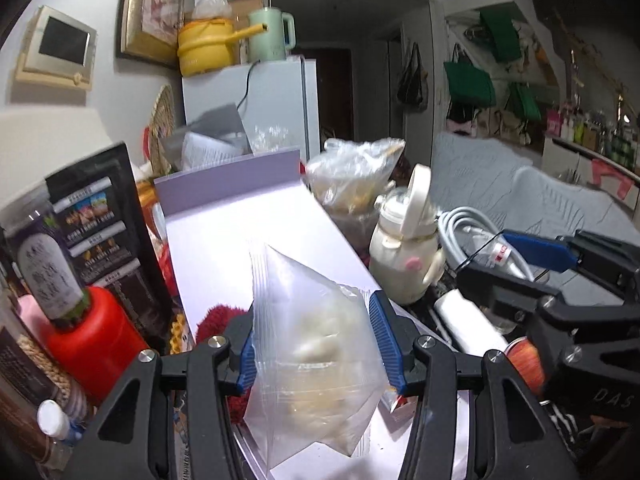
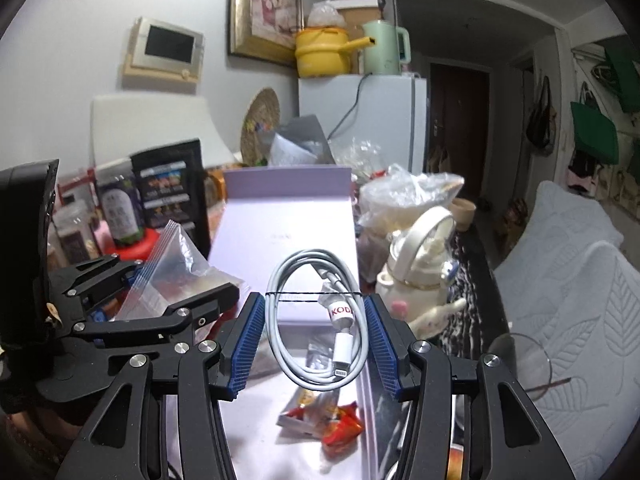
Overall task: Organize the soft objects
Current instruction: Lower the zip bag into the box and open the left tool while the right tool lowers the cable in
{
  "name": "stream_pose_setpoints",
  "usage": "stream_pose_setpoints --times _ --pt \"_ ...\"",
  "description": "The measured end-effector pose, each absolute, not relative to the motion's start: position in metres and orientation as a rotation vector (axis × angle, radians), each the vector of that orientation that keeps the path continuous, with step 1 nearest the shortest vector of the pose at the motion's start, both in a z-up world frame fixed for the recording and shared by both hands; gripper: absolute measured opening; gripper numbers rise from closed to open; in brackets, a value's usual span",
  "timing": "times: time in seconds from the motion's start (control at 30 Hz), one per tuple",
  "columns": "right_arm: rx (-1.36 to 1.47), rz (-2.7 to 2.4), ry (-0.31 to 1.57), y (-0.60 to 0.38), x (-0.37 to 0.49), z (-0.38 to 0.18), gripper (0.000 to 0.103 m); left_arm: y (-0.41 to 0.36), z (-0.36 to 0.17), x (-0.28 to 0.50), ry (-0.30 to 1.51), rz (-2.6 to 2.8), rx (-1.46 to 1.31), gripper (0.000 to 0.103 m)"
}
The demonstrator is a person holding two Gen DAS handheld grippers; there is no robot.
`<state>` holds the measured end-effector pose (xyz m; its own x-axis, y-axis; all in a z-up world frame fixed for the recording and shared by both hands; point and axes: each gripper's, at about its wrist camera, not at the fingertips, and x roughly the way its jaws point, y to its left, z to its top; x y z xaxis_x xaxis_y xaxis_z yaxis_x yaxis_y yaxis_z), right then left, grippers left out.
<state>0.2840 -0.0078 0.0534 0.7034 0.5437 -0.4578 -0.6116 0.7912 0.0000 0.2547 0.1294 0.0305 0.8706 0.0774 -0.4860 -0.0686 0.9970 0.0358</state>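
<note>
Clear bag (image 1: 308, 344) gripped in left fingers (image 1: 378, 332), cable (image 2: 320, 320) in right fingers (image 2: 252, 344); lilac box (image 2: 288, 216) lies ahead of both, seemingly nearer the right.

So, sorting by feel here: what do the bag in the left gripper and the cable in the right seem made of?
Bag: thin clear plastic film, glossy and creased, contents showing through. Cable: looks like smooth white rubbery plastic, coiled in soft loops.
</note>
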Motion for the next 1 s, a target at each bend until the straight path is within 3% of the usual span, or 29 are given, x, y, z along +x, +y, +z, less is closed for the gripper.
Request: stream_pose_setpoints --times 1.0 --pt "-0.186 0.658 0.743 0.012 0.336 -0.018 0.051 0.145 -0.053 0.31 0.823 0.116 0.01 0.049"
